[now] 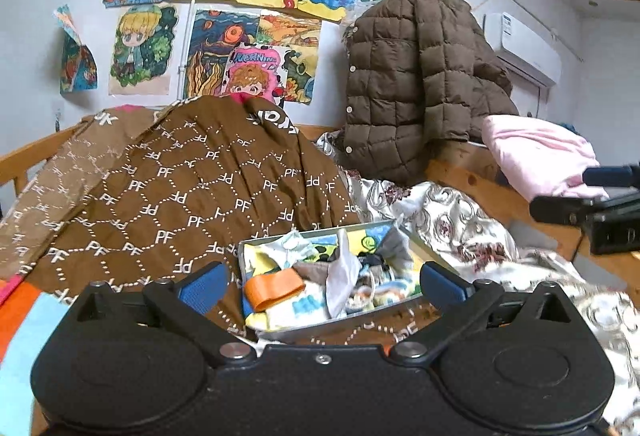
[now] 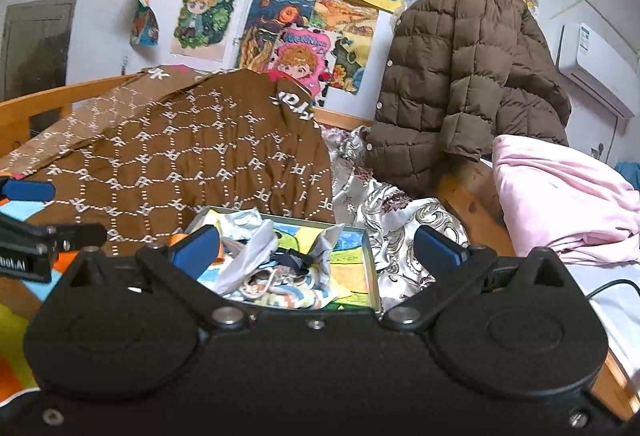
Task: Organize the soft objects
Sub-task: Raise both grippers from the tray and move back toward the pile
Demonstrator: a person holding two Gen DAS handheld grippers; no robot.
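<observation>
Left gripper: one, jaws spread wide, nothing between the blue pads; it hangs just short of the box's near edge.
Brown blanket: one, white "PF" pattern, heaped over the left side of the bed up to the wooden rail.
Box: one shallow metal box, on the bed at the blanket's right edge.
Soft things in the box: a jumble of small cloth pieces (too tangled to count), among them one orange band at the left end and one white sock in the middle.
Right gripper: one, jaws also spread apart and empty, at the box's near edge.
Silver flowered cover: one, right of the box.
Brown quilted jacket: one, hanging at the bed's far right corner.
Pink cloth: one bundle, on the bed's right edge.
</observation>
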